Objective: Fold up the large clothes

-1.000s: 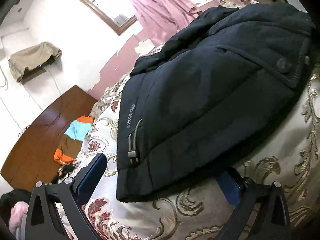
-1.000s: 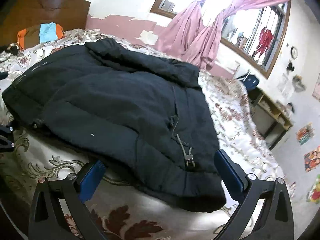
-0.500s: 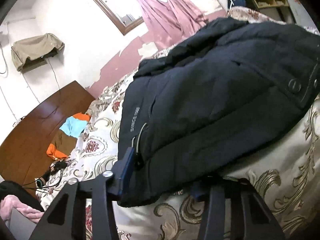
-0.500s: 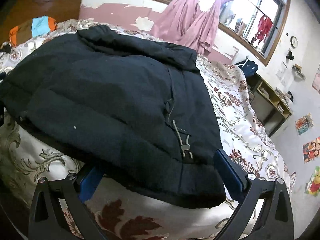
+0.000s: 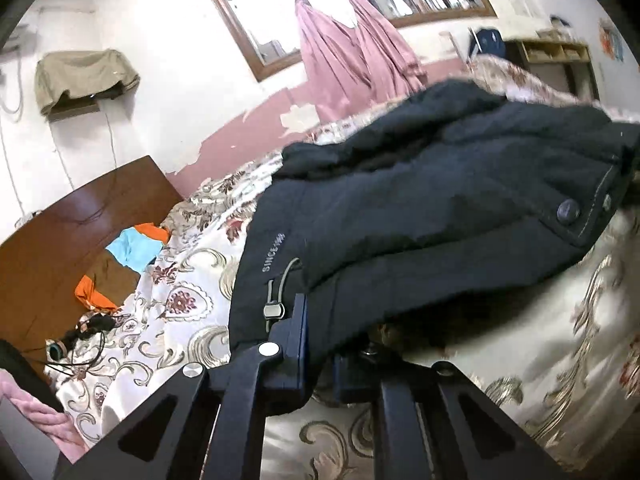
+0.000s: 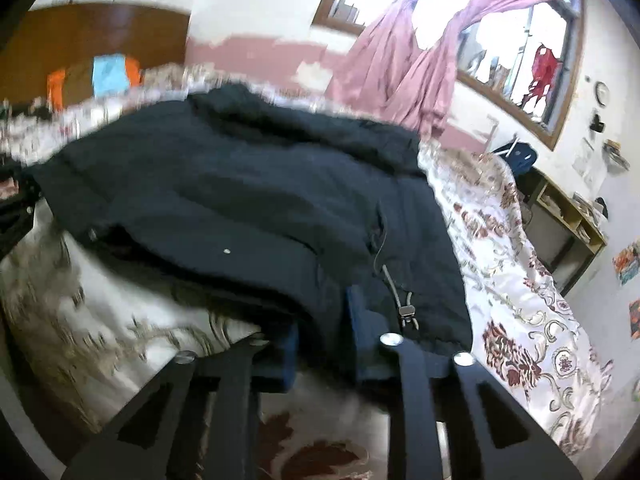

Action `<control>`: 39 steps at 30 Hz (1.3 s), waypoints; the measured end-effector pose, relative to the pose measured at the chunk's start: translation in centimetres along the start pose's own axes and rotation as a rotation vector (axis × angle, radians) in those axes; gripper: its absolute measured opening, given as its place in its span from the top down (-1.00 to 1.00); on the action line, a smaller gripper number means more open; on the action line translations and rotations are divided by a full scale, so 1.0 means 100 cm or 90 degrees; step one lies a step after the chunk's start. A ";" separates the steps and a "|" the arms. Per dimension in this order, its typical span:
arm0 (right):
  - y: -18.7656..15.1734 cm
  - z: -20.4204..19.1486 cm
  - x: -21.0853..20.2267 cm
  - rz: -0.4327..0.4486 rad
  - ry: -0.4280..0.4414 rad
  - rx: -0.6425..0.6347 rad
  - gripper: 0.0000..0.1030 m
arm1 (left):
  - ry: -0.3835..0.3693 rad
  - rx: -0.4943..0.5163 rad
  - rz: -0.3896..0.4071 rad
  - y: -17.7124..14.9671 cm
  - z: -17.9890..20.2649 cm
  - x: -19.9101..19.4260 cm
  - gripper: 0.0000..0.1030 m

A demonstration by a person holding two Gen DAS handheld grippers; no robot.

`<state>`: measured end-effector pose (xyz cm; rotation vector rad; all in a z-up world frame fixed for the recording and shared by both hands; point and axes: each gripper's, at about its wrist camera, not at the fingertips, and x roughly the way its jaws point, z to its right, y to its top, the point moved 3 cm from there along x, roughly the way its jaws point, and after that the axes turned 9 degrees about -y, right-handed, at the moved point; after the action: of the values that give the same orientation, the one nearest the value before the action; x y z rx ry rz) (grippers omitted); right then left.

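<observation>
Across the flowered bedspread (image 5: 180, 312) lies the dark jacket (image 5: 420, 208), its near hem lifted at both corners. At six o'clock in the left view, the left gripper (image 5: 318, 354) has just been closing and now pinches the hem beside the cord toggle (image 5: 274, 310); its right finger is mostly buried under cloth. The right gripper (image 6: 322, 338) has likewise just been closing, clamping the other corner by its own toggle (image 6: 406, 312), fingertips swallowed by fabric, the picture smeared. Only the left view shows the snap button (image 5: 568, 211) at three o'clock; only the right shows the red garment (image 6: 542, 68) hanging in the window at one o'clock.
</observation>
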<state>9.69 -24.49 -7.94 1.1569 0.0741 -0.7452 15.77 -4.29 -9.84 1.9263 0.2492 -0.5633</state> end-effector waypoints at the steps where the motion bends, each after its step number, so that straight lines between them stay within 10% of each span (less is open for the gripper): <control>1: 0.001 0.001 -0.003 0.011 0.003 0.008 0.80 | -0.006 -0.013 0.004 0.003 -0.003 -0.002 0.84; 24: 0.048 0.079 -0.185 0.270 0.017 0.143 0.92 | -0.090 -0.081 0.211 0.094 -0.071 -0.181 0.87; 39: 0.111 0.080 -0.138 0.319 -0.001 0.177 0.92 | -0.126 -0.153 0.180 0.151 -0.100 -0.122 0.87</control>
<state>2.93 -22.34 10.14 1.3664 -0.3202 -0.3141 14.21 -0.47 11.61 1.6242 -0.0792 -0.5057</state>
